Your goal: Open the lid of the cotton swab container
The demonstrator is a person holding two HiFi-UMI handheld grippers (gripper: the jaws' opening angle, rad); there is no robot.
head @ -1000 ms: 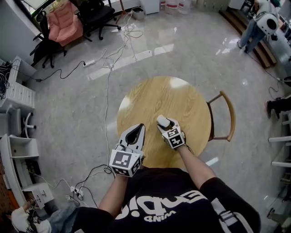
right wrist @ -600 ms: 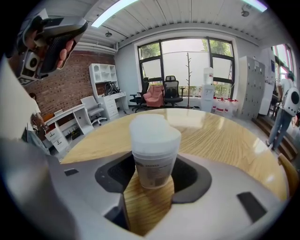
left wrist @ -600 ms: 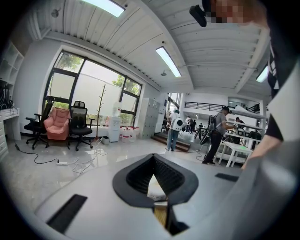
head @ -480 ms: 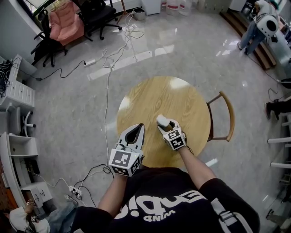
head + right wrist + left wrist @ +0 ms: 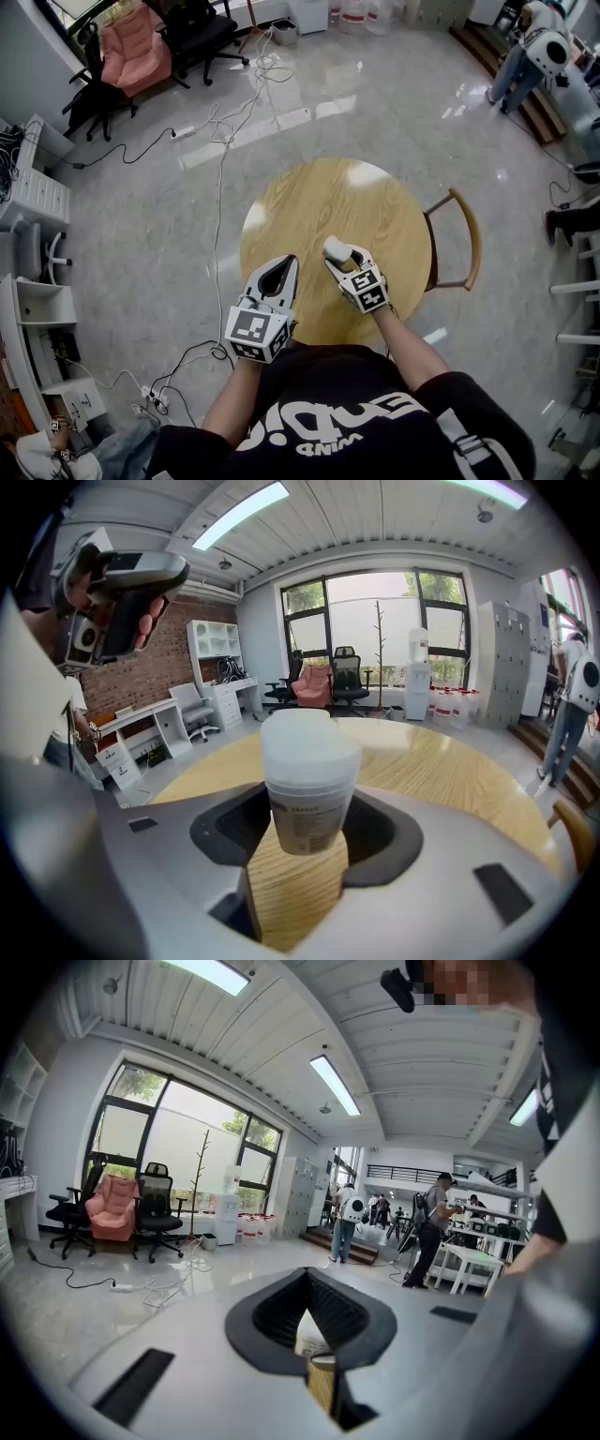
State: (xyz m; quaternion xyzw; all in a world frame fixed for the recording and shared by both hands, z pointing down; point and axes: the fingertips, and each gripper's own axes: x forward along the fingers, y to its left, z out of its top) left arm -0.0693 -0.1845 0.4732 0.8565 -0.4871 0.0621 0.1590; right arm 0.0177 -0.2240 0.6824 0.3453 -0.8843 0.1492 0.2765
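Observation:
The cotton swab container [image 5: 334, 248] is a small translucent white tub with a lid [image 5: 309, 743] and a printed label, and it stands upright on the round wooden table [image 5: 319, 202]. My right gripper [image 5: 339, 256] has its jaws spread wide around the tub's lower body, and the pads touch both of its sides. In the right gripper view the container [image 5: 307, 803] fills the gap between the jaws of that gripper [image 5: 305, 844]. My left gripper [image 5: 284, 263] is shut and holds nothing. It rests at the table's near left edge, apart from the tub. Its own view [image 5: 314, 1340] looks out across the room.
A wooden chair [image 5: 466, 234] is tucked in at the table's right side. Cables [image 5: 221, 141] trail over the grey floor beyond the table. Office chairs [image 5: 141, 47] stand at the far left, and people [image 5: 427, 1227] stand at the room's far end.
The right hand has shifted very slightly to the right, while the container stays where it was. The left gripper has not moved.

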